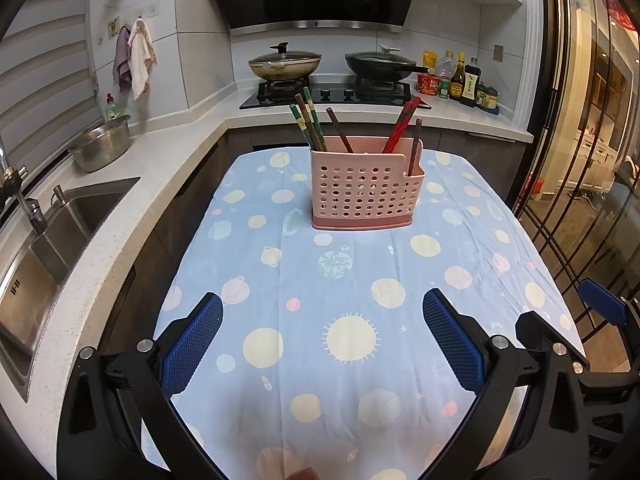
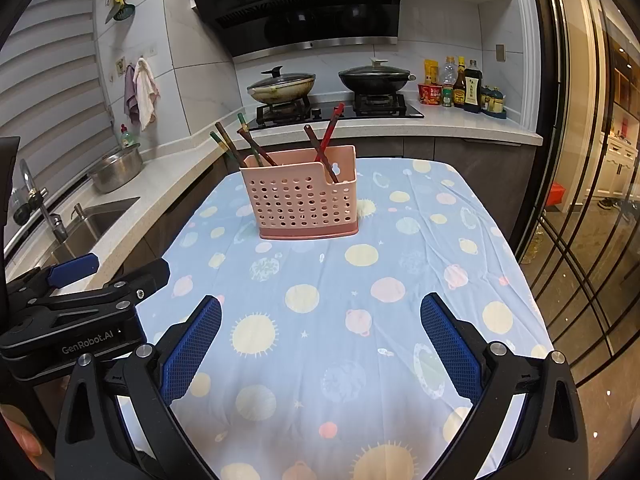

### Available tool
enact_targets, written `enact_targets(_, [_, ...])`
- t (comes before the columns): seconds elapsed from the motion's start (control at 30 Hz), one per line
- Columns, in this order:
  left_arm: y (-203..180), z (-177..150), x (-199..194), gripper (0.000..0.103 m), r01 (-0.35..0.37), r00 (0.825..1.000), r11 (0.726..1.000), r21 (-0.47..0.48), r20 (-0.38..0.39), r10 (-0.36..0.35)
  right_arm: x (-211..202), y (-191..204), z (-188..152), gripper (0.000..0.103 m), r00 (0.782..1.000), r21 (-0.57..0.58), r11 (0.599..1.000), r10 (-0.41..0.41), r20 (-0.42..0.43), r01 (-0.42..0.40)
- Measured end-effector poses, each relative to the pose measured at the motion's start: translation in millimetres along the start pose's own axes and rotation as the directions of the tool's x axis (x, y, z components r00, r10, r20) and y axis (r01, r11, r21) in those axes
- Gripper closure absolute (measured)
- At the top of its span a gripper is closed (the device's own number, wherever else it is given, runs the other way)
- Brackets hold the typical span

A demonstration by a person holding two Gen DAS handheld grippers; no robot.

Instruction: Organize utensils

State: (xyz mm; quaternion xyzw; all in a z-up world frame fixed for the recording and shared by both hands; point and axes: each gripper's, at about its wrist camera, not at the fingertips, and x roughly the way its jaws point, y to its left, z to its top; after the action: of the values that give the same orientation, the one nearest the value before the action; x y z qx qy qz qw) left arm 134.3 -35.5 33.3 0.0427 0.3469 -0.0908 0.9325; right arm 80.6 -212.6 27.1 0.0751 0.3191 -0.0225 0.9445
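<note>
Nearest me, my left gripper (image 1: 322,344) hangs over the near end of the table with its blue pads spread wide and nothing between them. My right gripper (image 2: 320,344) is the same: wide open, empty, level with the left one and just beside it. Under both lies the blue planet-print tablecloth (image 1: 344,280), bare of any loose utensil that I can see.

Farther on, near the table's middle, stands the pink perforated utensil holder (image 1: 366,190), upright. In it lean the green chopsticks (image 1: 310,120) at the left, brown ones (image 1: 340,130) mid-way, and red chopsticks (image 1: 400,126) at the right.

I judge the sorting looks mostly done or not yet begun; I cannot tell which. If I regroup pairs, I'd steady the holder with one gripper and pinch a single stick high on its shaft, lifting straight along its lean so the light holder doesn't tip.
</note>
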Motion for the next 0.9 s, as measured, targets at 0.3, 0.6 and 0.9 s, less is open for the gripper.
enact_targets(0.3, [0.2,-1.0,-0.5,0.007,0.005,1.0,1.0,0.008,-0.003,-0.005,0.7,-2.7,-1.6,0.007,1.0,-0.009,1.0,-0.029,0.011,0.029])
enact_targets(0.6, [7.1,-1.5,5.1,0.007,-0.018,1.0,1.0,0.002,-0.014,0.018,3.4,-17.8,-2.7,0.007,0.998,0.016,0.998,-0.055,0.006,0.055])
enact_targets(0.9, [21.2,-3.9,16.6,0.007,-0.056,0.998,0.998,-0.026,-0.041,0.055,7.1,-39.9,-1.2,0.007,0.994,0.044,0.993,-0.106,-0.001,0.106])
